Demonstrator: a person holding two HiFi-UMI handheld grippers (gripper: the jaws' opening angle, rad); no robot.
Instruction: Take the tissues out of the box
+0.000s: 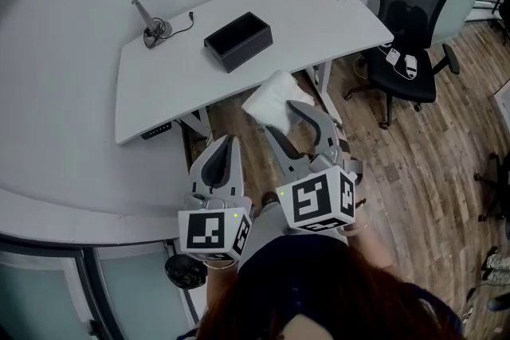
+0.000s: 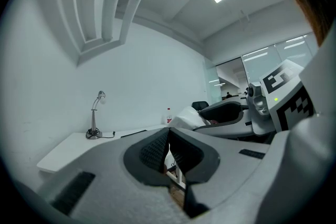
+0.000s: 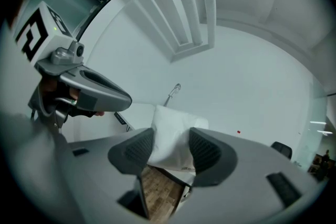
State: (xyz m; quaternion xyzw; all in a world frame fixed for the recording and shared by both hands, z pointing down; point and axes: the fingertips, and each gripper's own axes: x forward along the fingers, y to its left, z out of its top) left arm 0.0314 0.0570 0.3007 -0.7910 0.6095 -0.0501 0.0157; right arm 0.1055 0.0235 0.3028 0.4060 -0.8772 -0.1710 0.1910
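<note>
Right gripper (image 3: 170, 148): jaws partly apart, clamped on the white tissue pack (image 3: 170, 134), which hangs in the air off the desk's (image 1: 88, 103) front edge, over the wooden floor (image 1: 414, 163). Left gripper (image 2: 169, 136): jaws together, empty. Black box (image 1: 237, 40) stands mid-desk; lamp (image 1: 147, 8) near the rear left corner.

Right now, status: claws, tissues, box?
Right claw shut on white tissue pack, held in the air short of the desk. Left claw shut, empty. Black box open on the desk, apart from both claws.
</note>
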